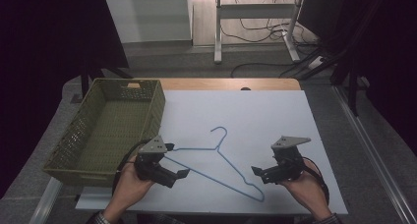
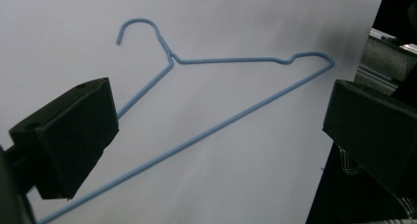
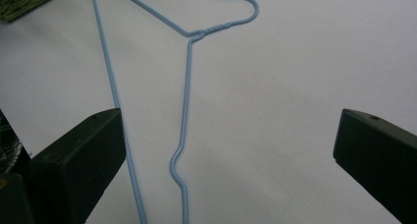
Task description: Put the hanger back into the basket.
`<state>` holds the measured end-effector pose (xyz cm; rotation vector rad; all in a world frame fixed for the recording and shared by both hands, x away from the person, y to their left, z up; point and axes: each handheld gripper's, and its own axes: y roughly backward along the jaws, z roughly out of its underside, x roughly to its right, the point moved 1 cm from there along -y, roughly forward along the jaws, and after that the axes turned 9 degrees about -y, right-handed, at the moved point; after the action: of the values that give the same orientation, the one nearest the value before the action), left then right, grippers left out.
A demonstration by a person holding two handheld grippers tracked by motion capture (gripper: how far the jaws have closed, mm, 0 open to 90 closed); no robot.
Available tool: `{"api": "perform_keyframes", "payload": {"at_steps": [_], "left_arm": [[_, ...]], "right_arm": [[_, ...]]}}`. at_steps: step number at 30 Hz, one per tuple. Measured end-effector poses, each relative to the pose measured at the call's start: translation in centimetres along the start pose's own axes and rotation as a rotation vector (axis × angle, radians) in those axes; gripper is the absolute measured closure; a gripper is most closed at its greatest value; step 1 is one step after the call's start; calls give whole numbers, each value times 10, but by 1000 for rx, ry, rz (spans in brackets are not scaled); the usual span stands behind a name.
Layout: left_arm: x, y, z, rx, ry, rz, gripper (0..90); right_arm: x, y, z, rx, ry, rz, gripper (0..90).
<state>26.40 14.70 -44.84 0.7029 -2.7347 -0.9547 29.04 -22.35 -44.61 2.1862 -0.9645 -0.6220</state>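
A blue wire hanger (image 1: 223,163) lies flat on the white sheet (image 1: 265,116), its hook (image 1: 222,132) pointing to the far side. My left gripper (image 1: 177,160) is open at the hanger's left end, one jaw on either side of that corner. In the left gripper view the hanger's long bar (image 2: 196,136) runs between the jaws of the left gripper (image 2: 221,106). My right gripper (image 1: 265,159) is open too, a short way right of the hanger's right shoulder and holding nothing. The right gripper view has the hanger (image 3: 187,96) ahead of the right gripper (image 3: 231,123).
An empty olive-green mesh basket (image 1: 157,106) stands at the table's left, beside the sheet; its corner (image 3: 24,0) appears in the right gripper view. Beyond the wooden far edge (image 1: 231,84) are desk legs (image 1: 217,32) and floor cables (image 1: 260,30).
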Motion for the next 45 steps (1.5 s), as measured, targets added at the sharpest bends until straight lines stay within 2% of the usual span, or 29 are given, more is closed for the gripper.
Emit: {"api": "perform_keyframes", "payload": {"at_steps": [3, 6, 10, 14, 17, 20, 21, 22, 24, 25, 26, 27, 29, 30, 31, 33, 34, 35, 37, 39, 42, 43, 45], "left_arm": [[-2, -11, -4, -22, -11, -2, 5], [-4, -23, -5, -30, -6, 14, 5], [-6, -31, -7, -33, 1, 23, 5], [-9, -42, -7, -48, -12, 19, 6], [-11, -51, -5, -59, -10, 20, 6], [-14, -57, -3, -61, 1, 16, 6], [-15, -59, -2, -63, 3, 11, 6], [-15, -60, 0, -63, 5, 7, 6], [-17, -61, 2, -62, 14, 6, 7], [-18, -62, 3, -65, 14, 4, 7], [-20, -63, 5, -59, 25, 3, 9], [-20, -64, 5, -59, 26, 2, 10], [-22, -66, 7, -65, 25, -2, 12], [-22, -66, 7, -65, 25, -2, 13], [-22, -68, 8, -69, 25, -7, 16], [-23, -69, 8, -69, 31, -4, 19], [-23, -69, 8, -69, 31, -4, 21], [-24, -70, 8, -74, 31, 0, 23], [-24, -71, 8, -71, 38, -4, 27], [-26, -71, 9, -79, 32, -5, 28], [-27, -73, 9, -92, 32, -15, 36], [-27, -75, 9, -99, 32, -21, 53], [-28, -75, 9, -108, 24, -20, 57]], "right_arm": [[-2, -5, -5, -15, 8, -3, 0], [-5, -12, -11, -23, 13, -9, 0], [-9, -19, -16, -25, 19, 0, 0], [-13, -31, -23, -48, 33, -6, 0], [-17, -42, -28, -66, 52, -1, 47], [-19, -54, -34, -78, 45, -14, 91], [-21, -62, -37, -90, 54, -19, 131], [-21, -62, -37, -90, 54, -19, 131], [-27, -76, -40, -114, 85, -10, 225], [-27, -76, -40, -114, 85, -10, 225], [-30, -87, -42, -132, 103, -10, 322], [-31, -91, -42, -139, 108, -11, 378], [-32, -104, -42, -173, 119, -26, 476], [-32, -104, -42, -173, 119, -26, 476], [-32, -115, -42, -191, 116, -34, 577], [-33, -123, -42, -195, 108, -36, 651], [-33, -123, -42, -195, 108, -36, 651], [-34, -131, -41, -202, 116, -10, 694], [-35, -137, -40, -208, 125, 4, 720], [-35, -139, -39, -208, 133, 9, 734], [-39, -144, -37, -225, 142, 19, 811], [-41, -144, -37, -225, 134, 36, 859], [-42, -144, -37, -225, 127, 41, 861]]}}
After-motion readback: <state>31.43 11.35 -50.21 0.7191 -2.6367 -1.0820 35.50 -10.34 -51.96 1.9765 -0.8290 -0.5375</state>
